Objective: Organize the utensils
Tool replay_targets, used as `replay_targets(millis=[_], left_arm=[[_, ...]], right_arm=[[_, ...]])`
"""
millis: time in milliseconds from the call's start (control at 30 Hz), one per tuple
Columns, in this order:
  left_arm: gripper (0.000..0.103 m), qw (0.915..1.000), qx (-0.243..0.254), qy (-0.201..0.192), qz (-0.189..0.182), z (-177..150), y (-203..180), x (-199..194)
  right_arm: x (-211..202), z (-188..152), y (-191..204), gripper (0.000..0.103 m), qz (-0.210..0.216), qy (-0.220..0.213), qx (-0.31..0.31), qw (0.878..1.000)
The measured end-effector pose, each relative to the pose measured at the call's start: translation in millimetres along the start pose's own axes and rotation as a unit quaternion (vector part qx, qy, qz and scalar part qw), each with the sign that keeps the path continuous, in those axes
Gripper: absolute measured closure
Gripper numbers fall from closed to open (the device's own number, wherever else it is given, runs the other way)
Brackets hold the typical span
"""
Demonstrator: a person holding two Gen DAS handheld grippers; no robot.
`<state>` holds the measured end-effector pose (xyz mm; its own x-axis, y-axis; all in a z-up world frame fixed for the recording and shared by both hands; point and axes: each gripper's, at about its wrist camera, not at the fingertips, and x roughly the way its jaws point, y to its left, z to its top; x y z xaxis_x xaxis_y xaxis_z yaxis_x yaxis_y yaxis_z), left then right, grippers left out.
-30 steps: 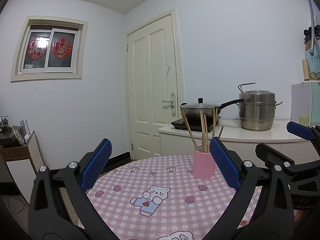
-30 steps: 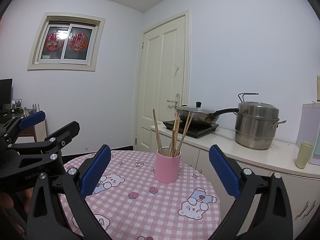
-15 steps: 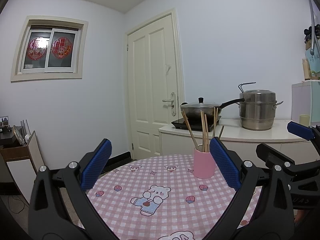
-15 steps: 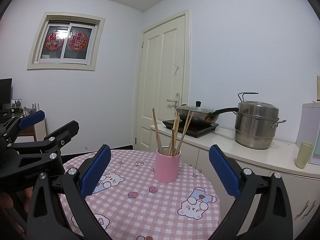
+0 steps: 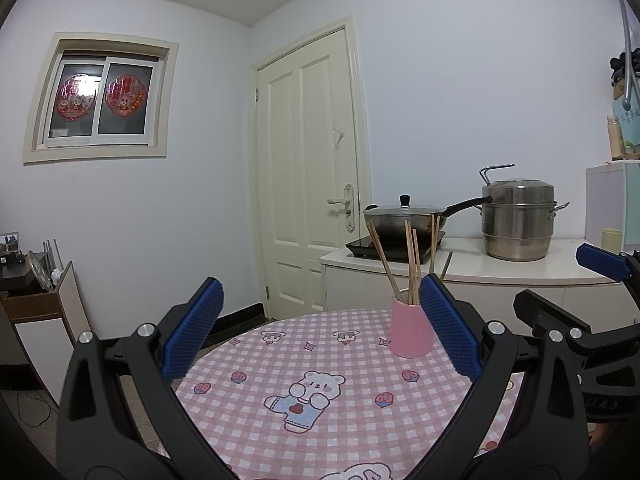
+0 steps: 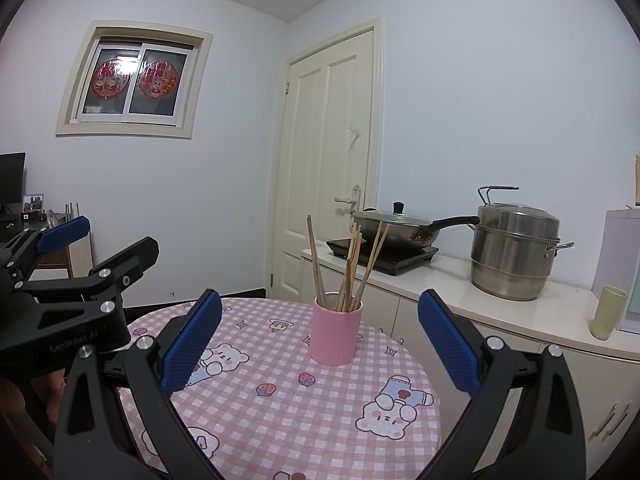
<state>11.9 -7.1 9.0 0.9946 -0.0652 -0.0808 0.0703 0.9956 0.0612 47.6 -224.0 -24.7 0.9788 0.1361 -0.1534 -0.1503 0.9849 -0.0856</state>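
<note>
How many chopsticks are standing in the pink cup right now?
About 6 chopsticks, all upright in the pink cup on the checked table: one leaning left, a cluster in the middle, two leaning right. They overlap, so some may be hidden.

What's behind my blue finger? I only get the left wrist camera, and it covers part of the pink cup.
Observer: In the right wrist view the pink cup shows whole. It stands upright on the checked tablecloth, and nothing touches it.
Operator: Is the other grabber open?
Observer: Yes. The right gripper is wide open and holds nothing. The cup and its chopsticks sit framed between its fingers, farther along the table.
Operator: Is there stuff I can't see at all?
Observer: A dark monitor stands at the far left edge of the right view.
</note>
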Motion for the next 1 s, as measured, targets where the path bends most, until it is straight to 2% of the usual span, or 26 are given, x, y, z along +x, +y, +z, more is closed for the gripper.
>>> replay_targets(millis=[1000], left_arm=[[0.007,1.0000,0.002,0.009,0.001,-1.8,-4.6,4.9]], right_arm=[[3.5,-0.7,1.2,0.008,0.000,0.006,-0.002,1.000]])
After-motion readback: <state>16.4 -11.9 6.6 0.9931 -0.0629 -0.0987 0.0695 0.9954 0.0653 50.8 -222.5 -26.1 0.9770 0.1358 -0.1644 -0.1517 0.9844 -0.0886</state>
